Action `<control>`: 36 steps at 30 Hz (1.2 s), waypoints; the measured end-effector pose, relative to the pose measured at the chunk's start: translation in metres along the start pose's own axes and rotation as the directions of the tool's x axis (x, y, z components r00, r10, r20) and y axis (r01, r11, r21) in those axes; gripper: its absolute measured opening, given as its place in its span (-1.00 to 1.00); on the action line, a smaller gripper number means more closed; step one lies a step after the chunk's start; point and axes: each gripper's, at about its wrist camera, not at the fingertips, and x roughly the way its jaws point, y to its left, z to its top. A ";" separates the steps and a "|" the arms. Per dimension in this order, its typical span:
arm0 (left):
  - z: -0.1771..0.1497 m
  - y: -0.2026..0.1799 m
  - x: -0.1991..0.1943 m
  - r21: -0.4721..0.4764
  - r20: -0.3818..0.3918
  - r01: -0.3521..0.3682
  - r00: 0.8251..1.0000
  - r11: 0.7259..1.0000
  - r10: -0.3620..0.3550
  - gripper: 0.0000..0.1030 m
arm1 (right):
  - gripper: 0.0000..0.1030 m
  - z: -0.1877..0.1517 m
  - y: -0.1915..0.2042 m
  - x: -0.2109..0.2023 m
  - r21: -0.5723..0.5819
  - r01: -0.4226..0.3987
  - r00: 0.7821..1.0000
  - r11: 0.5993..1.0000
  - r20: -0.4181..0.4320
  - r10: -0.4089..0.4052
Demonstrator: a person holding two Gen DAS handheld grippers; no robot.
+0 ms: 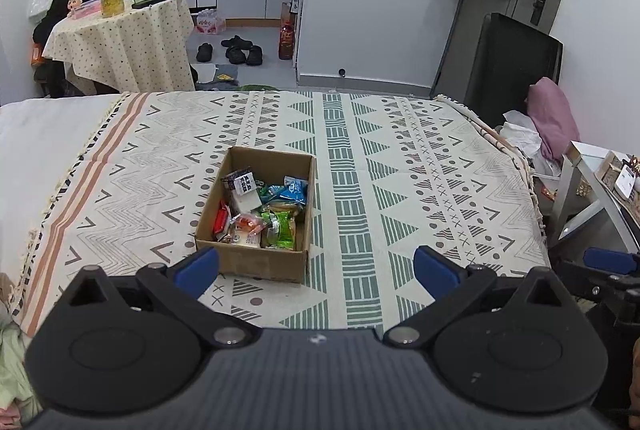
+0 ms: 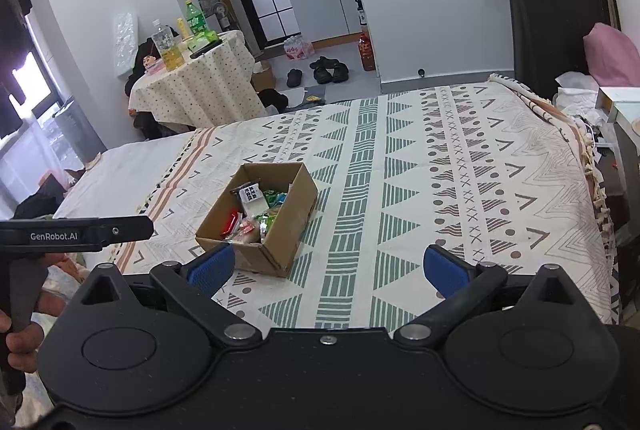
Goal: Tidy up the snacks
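Observation:
An open cardboard box (image 1: pixel 264 264) sits on the patterned bedspread (image 1: pixel 400 190); it also shows in the right wrist view (image 2: pixel 276 250). It holds several wrapped snacks (image 1: pixel 260 214) in red, green, blue and white packets, also seen in the right wrist view (image 2: pixel 254 214). My left gripper (image 1: pixel 316 270) is open and empty, held just in front of the box's near side. My right gripper (image 2: pixel 328 270) is open and empty, in front and to the right of the box. The left gripper's body (image 2: pixel 76 232) shows at the left of the right wrist view.
The bedspread (image 2: pixel 440 190) covers a bed with bare white sheet at the left (image 1: pixel 44 150). A round table (image 1: pixel 120 42) with bottles stands beyond. Shoes (image 1: pixel 236 50) lie on the floor. A black chair (image 1: pixel 512 62) and a side table (image 1: pixel 600 174) stand at the right.

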 end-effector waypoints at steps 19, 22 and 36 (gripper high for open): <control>-0.004 0.002 -0.004 0.026 0.022 -0.004 1.000 1.000 0.003 1.00 | 1.00 -0.005 -0.003 0.006 0.015 -0.024 1.000 1.000 -0.009 0.024; -0.007 0.001 -0.004 0.030 0.023 0.000 1.000 1.000 0.000 1.00 | 1.00 -0.004 -0.001 0.006 0.008 -0.021 1.000 1.000 -0.009 0.021; -0.011 -0.002 -0.009 0.020 0.016 0.015 1.000 1.000 -0.015 1.00 | 1.00 -0.005 -0.002 0.005 0.009 -0.022 1.000 1.000 -0.008 0.022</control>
